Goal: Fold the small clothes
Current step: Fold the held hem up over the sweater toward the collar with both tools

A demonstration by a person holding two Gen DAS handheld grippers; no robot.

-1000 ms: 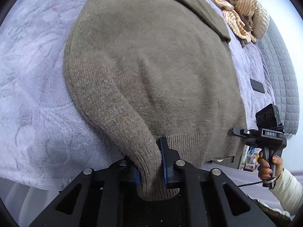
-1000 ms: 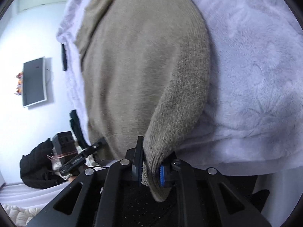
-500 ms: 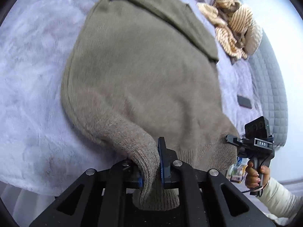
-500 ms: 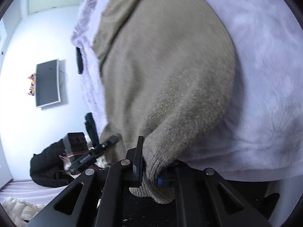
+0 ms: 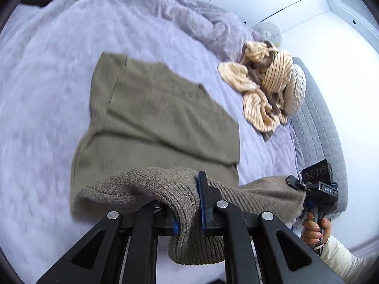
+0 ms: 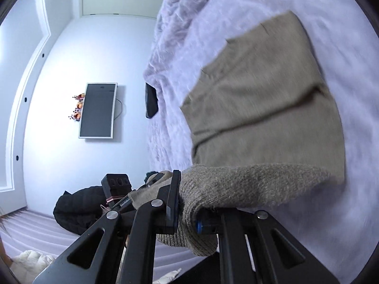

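An olive-brown knit sweater (image 5: 161, 123) lies on the lilac fleece bed cover (image 5: 47, 71), its sleeves folded across the body. My left gripper (image 5: 189, 209) is shut on the ribbed hem at its left corner and holds it lifted off the bed. My right gripper (image 6: 187, 215) is shut on the hem's other corner; it also shows in the left wrist view (image 5: 296, 184). The hem hangs stretched between both grippers above the near part of the sweater (image 6: 260, 94). The left gripper shows in the right wrist view (image 6: 151, 184).
A heap of tan striped clothes (image 5: 263, 87) lies at the far right of the bed beside a pillow (image 5: 295, 90). A grey quilted bed edge (image 5: 319, 127) runs along the right. A dark phone (image 6: 151, 99) lies near the bed's left edge. A wall screen (image 6: 98, 110) and a black jacket (image 6: 78, 210) are beyond.
Both grippers have lifted the hem up and forward over the sweater's body. The sweater now appears farther and smaller, with the hem raised off the bed.
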